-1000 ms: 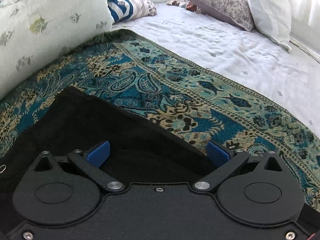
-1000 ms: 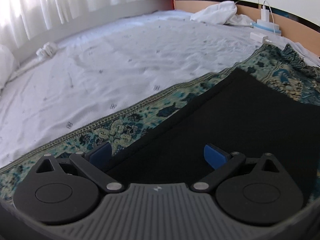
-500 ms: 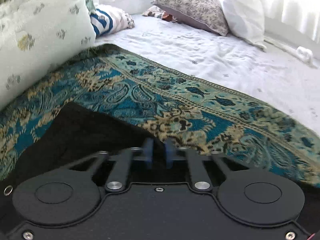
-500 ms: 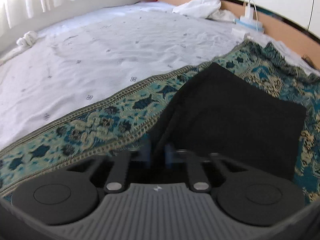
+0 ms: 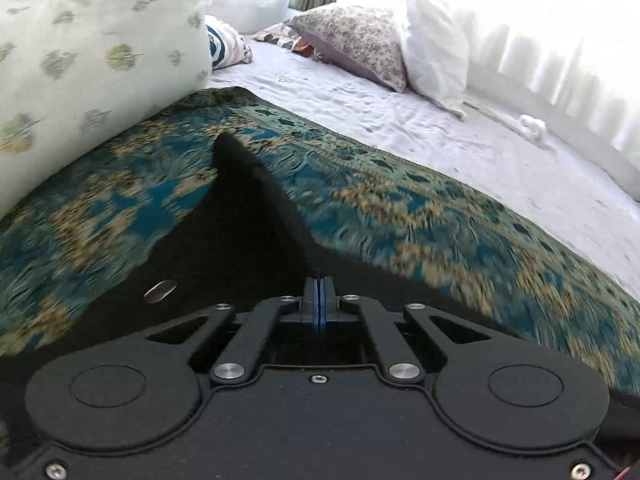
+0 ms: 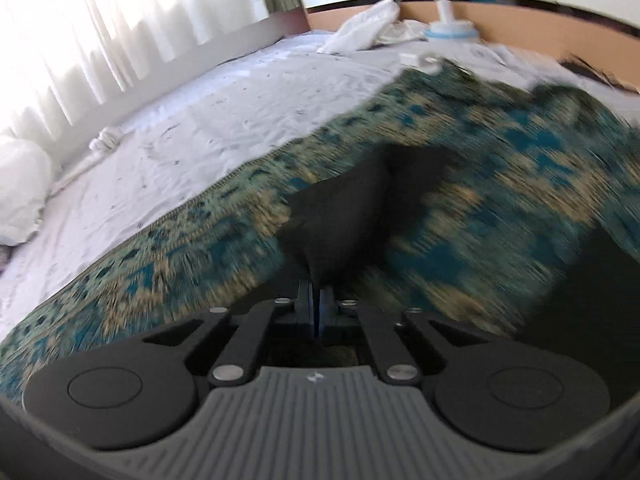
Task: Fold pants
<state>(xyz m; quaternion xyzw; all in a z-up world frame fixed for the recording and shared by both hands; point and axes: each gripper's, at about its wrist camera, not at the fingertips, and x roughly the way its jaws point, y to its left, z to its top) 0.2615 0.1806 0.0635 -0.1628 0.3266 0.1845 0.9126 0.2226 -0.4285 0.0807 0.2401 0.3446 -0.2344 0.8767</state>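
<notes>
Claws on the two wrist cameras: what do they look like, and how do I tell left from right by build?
Both are matte black: two round discs, angled link bars with silver pivot screws, blue pads. The left claw sits on a plain flat black plate with small corner screws. The right claw has a grey ribbed plate bearing a small white logo. No cables, sleeves or hands appear in either view.

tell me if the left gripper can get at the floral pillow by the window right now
Probably not as things stand: the left gripper is shut on the black pants, and the floral pillow lies well beyond, across open white sheet.
</notes>
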